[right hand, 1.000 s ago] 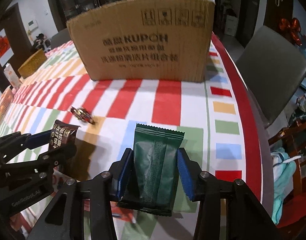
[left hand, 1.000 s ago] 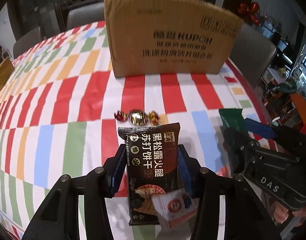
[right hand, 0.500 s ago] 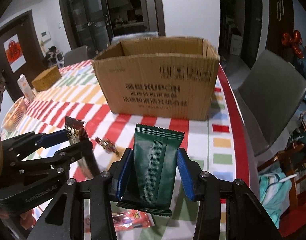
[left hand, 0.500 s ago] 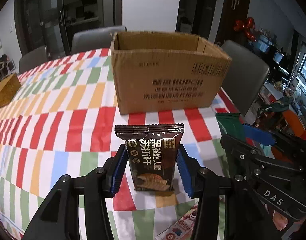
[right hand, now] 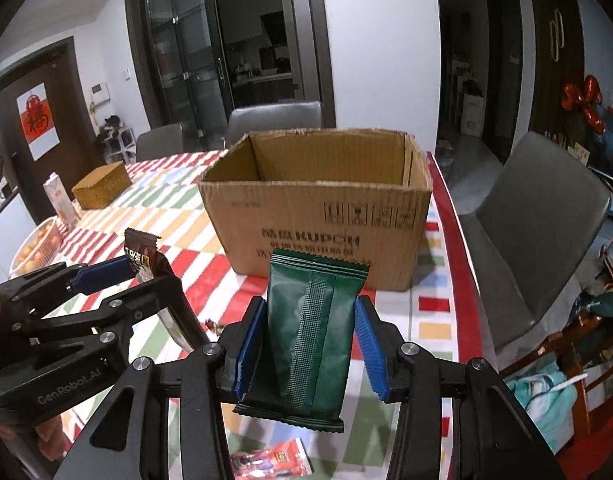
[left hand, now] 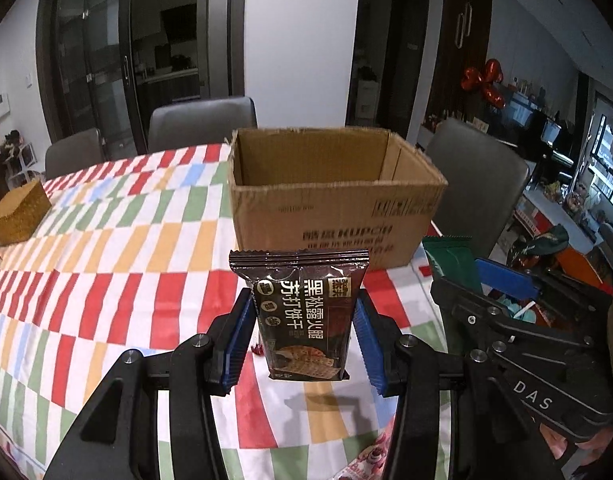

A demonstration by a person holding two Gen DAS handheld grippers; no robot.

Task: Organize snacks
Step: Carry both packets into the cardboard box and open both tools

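My left gripper [left hand: 302, 320] is shut on a dark brown cracker packet [left hand: 304, 312] and holds it upright, well above the table. My right gripper [right hand: 310, 328] is shut on a dark green snack packet [right hand: 312, 328], also lifted. An open cardboard box [left hand: 334, 200] stands ahead of both on the striped tablecloth; in the right wrist view the box [right hand: 318, 208] shows only bare inner walls. The right gripper with the green packet [left hand: 450, 260] shows at the right of the left view. The left gripper with the brown packet [right hand: 140, 258] shows at the left of the right view.
A wrapped candy [right hand: 214, 325] and a red-and-white snack packet [right hand: 270, 462] lie on the table [left hand: 106, 280] below. A woven basket [left hand: 18, 216], a carton [right hand: 60, 200] and a bowl of oranges [right hand: 34, 248] sit far left. Grey chairs [right hand: 534, 232] ring the table.
Both grippers have risen with their packets. The box's open top and inside have come into view, and the table has dropped lower in both views.
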